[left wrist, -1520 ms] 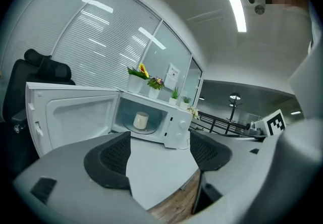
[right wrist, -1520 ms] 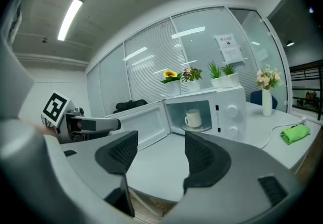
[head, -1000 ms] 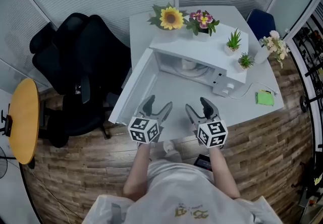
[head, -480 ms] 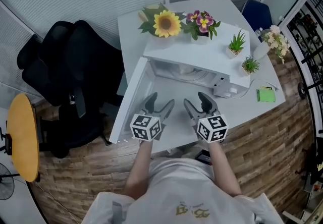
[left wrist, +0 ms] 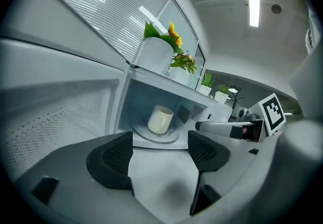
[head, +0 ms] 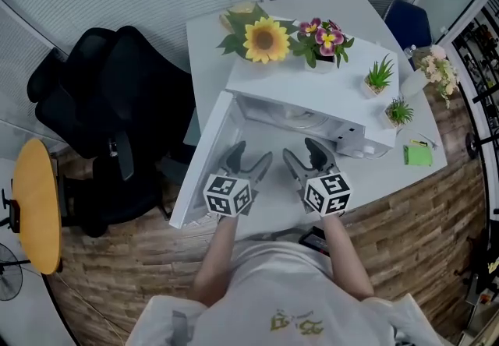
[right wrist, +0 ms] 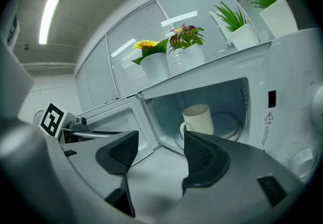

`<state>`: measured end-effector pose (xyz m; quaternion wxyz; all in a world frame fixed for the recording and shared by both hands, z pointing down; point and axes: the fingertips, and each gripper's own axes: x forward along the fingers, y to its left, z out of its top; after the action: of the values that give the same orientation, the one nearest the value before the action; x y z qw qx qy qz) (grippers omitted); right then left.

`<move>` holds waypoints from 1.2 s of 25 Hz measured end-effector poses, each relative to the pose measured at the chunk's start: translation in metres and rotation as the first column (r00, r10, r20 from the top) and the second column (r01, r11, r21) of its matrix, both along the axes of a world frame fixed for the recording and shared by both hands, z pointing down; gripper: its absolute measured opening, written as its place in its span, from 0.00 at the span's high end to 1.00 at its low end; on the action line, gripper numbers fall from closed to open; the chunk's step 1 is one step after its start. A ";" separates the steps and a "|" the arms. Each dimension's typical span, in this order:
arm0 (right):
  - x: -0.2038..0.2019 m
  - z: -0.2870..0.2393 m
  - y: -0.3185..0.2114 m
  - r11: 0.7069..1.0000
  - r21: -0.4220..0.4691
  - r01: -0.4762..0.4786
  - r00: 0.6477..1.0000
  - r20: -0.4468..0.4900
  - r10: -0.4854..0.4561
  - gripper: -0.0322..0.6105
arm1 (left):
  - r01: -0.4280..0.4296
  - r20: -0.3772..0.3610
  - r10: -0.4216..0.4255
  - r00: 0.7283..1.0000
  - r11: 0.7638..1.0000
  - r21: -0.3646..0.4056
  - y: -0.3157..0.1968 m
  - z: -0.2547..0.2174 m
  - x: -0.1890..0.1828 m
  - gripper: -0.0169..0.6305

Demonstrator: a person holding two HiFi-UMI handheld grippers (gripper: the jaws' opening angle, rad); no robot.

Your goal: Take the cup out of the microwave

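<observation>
Right hand-held gripper (right wrist: 160, 143) barely moved; cup (right wrist: 200, 119) ahead, inside microwave (right wrist: 288, 82).

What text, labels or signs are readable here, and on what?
No words can be read in any view.
On the microwave front, a warning label: a triangle sign shows, but the print beneath is too small to read.
On the shirt, a yellow print: too blurred to read.
On the cubes of the left gripper and right gripper: square marker patterns, no letters or numbers.
</observation>
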<state>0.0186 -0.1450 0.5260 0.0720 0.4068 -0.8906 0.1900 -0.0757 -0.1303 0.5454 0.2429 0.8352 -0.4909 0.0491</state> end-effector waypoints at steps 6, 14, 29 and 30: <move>-0.008 0.009 -0.019 1.000 -0.006 0.026 1.000 -0.008 -0.026 0.52 | 0.017 -0.007 -0.017 1.000 1.000 -0.007 -0.009 0.009 0.001 0.45; -0.015 0.031 -0.040 0.997 -0.042 0.059 0.998 -0.033 -0.060 0.53 | 0.021 -0.022 -0.022 1.000 0.999 -0.045 -0.021 0.022 0.004 0.45; -0.032 0.056 -0.078 0.993 -0.035 0.115 0.992 -0.041 -0.116 0.54 | 0.051 -0.055 -0.056 0.997 0.995 -0.088 -0.037 0.042 -0.001 0.45; -0.034 0.057 -0.079 0.992 -0.028 0.119 0.992 -0.046 -0.120 0.54 | 0.057 -0.059 -0.062 0.996 0.995 -0.087 -0.037 0.043 -0.002 0.44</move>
<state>-0.0150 -0.2242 0.5829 0.1094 0.3561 -0.9091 0.1867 -0.0778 -0.1671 0.5881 0.2947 0.8102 -0.5053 0.0369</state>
